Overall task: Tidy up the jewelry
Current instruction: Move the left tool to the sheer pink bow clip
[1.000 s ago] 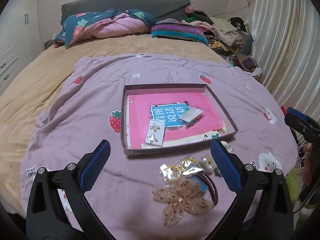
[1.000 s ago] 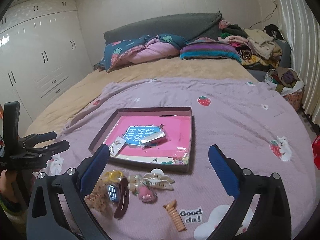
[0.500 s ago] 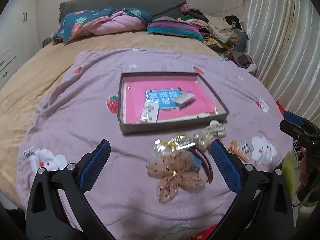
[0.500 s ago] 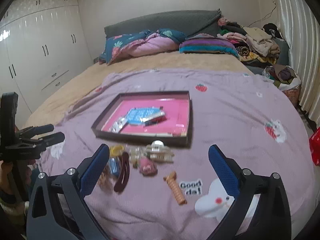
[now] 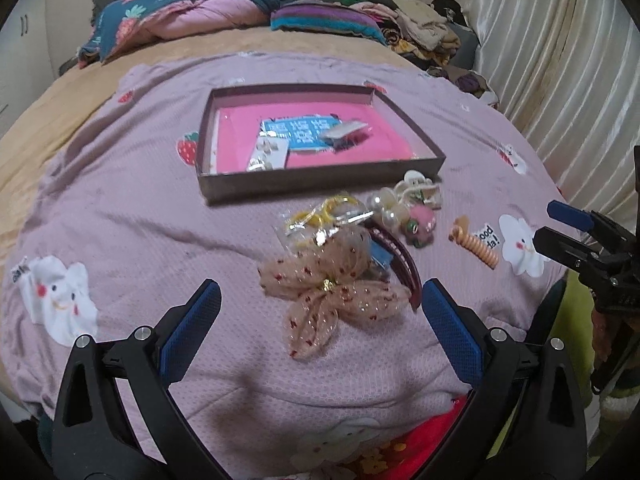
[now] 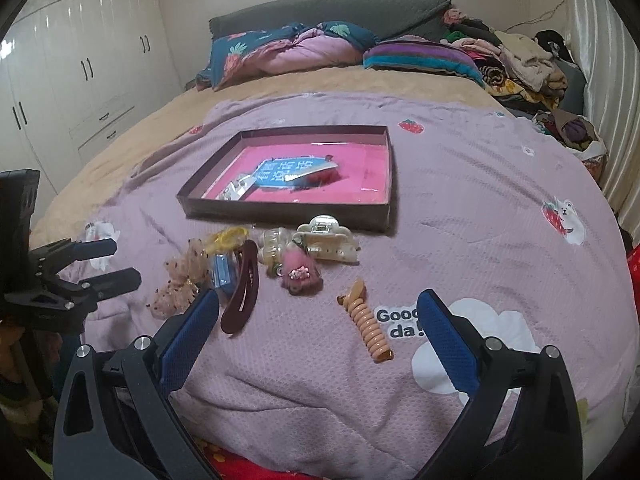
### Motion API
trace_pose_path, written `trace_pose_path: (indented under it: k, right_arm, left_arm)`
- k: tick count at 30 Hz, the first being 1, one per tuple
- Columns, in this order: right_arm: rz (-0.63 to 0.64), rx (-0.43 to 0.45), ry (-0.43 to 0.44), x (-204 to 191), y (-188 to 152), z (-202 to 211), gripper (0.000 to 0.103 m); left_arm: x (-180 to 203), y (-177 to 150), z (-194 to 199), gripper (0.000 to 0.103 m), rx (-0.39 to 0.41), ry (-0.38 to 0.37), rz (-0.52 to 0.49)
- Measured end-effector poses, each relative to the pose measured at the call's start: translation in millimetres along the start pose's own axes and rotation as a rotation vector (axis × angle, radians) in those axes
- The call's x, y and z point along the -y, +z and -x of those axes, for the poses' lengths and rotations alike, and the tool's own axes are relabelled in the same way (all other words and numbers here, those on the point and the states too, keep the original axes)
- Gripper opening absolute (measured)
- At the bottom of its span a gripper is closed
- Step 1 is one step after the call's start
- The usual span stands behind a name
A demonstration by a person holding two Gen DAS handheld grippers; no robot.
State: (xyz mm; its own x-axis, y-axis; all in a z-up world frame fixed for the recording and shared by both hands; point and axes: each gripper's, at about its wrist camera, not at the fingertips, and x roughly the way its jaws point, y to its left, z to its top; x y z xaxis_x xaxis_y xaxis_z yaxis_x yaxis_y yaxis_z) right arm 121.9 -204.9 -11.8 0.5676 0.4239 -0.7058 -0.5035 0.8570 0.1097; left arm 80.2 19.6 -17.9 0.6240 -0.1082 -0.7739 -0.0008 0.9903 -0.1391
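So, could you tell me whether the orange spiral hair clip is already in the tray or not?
Not in it. The orange spiral hair clip lies on the purple blanket, in front of the tray.

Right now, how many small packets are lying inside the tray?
2, others may be hidden: the earring card at the tray front left, and a silver packet on the blue label.

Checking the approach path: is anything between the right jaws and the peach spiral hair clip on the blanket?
Nothing visible. The peach spiral hair clip lies alone on the lilac blanket, in open view ahead of the open right gripper; the pink plush charm sits farther off, apart.
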Motion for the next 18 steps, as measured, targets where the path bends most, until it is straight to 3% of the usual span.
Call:
trace_pose_path:
  k: [18]
  right_arm:
    - [-0.033, -0.087, -0.028, 9.0, 11.3, -59.3, 0.099]
  left_arm:
    - [-10.7, -14.1, -51.0, 0.092, -0.086, -0.041, 0.036]
